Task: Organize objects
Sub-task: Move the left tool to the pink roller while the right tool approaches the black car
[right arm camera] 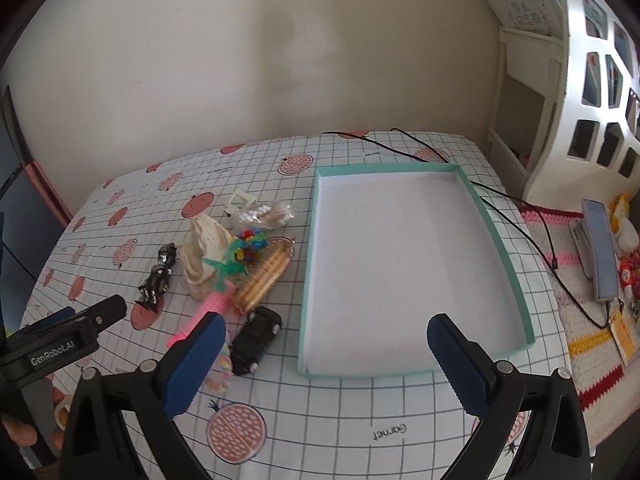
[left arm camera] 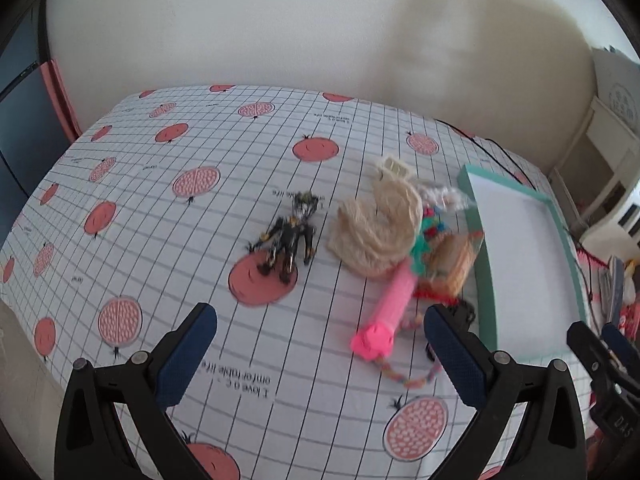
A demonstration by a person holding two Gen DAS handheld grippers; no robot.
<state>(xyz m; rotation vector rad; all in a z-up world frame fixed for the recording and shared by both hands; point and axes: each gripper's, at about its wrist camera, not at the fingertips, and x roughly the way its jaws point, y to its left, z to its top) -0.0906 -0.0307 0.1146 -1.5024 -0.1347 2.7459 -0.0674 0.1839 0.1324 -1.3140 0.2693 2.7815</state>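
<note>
Toys [right arm camera: 224, 268] lie heaped on the tablecloth [right arm camera: 360, 420] just left of the tray [right arm camera: 516, 280], which holds nothing, so I'd say sorting has hardly begun. Left gripper [left arm camera: 320, 344] and right gripper [right arm camera: 326, 356] both gape wide, holding nothing.

Left gripper [left arm camera: 320, 340] jaws wide apart, nothing btwn. Black figure [left arm camera: 287, 240] lies apart, left of toy pile: beige yarn bundle [left arm camera: 374, 228], pink tube [left arm camera: 386, 312]. Teal tray [left arm camera: 486, 280] right.
</note>
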